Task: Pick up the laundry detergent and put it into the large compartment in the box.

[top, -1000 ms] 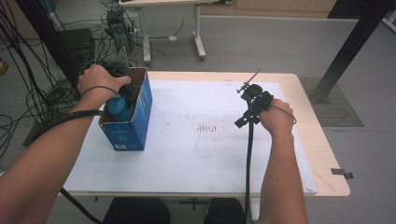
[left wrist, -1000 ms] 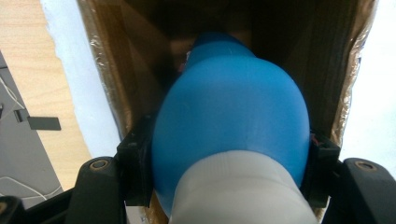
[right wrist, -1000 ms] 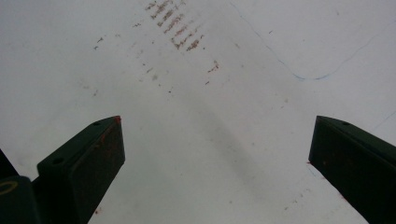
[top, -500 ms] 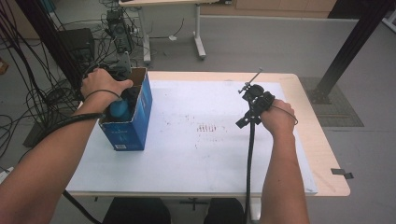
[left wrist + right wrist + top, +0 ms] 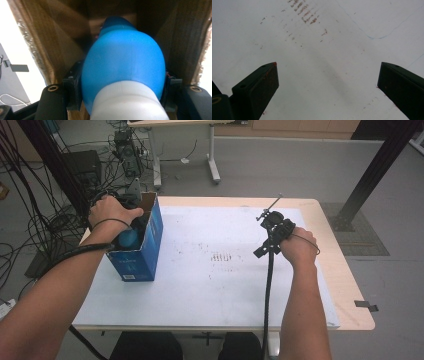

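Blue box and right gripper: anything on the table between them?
Nothing stands there. In the high view, between the blue box and the right gripper lies bare white sheet with reddish scuff marks.

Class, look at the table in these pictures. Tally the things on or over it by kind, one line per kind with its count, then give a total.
Hand-held gripper: 2, left and right
Blue cardboard box: 1
Blue and white object held in the box: 1
White sheet covering the tabletop: 1
Total: 5
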{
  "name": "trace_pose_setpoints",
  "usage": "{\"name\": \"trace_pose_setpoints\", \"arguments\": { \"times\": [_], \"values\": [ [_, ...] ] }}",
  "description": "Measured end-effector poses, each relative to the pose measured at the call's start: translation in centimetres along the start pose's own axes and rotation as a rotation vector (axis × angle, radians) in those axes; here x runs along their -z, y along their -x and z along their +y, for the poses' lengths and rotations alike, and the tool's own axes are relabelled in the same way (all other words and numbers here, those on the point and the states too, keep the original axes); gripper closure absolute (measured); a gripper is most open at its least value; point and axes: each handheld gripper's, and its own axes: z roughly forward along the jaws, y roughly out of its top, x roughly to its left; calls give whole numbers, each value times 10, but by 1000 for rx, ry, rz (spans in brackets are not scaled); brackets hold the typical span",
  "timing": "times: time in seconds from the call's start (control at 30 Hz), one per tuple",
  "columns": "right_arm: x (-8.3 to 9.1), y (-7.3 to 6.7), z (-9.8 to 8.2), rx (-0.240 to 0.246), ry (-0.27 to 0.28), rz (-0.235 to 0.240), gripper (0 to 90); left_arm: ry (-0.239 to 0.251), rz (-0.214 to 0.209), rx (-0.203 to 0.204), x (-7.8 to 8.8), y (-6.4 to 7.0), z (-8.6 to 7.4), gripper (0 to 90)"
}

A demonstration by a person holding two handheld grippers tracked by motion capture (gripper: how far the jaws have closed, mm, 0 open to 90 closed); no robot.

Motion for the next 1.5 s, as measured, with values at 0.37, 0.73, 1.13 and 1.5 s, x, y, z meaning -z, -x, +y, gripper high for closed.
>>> {"name": "trace_pose_setpoints", "arguments": {
  "times": [0.37, 0.73, 1.13, 1.5],
  "values": [
    [1, -1, 0, -1, -1, -6, 35, -5, -5, 3, 0, -2, 0, 366],
    [2, -1, -1, 4, 1, -11, 35, -2, -8, 13, 0, -3, 0, 367],
    [3, -3, 0, 5, 3, -13, 35, 1, -7, 11, 0, -2, -2, 367],
    [4, -4, -1, 6, 5, -18, 35, 4, -2, 11, 0, 0, -2, 367]
  ]
}}
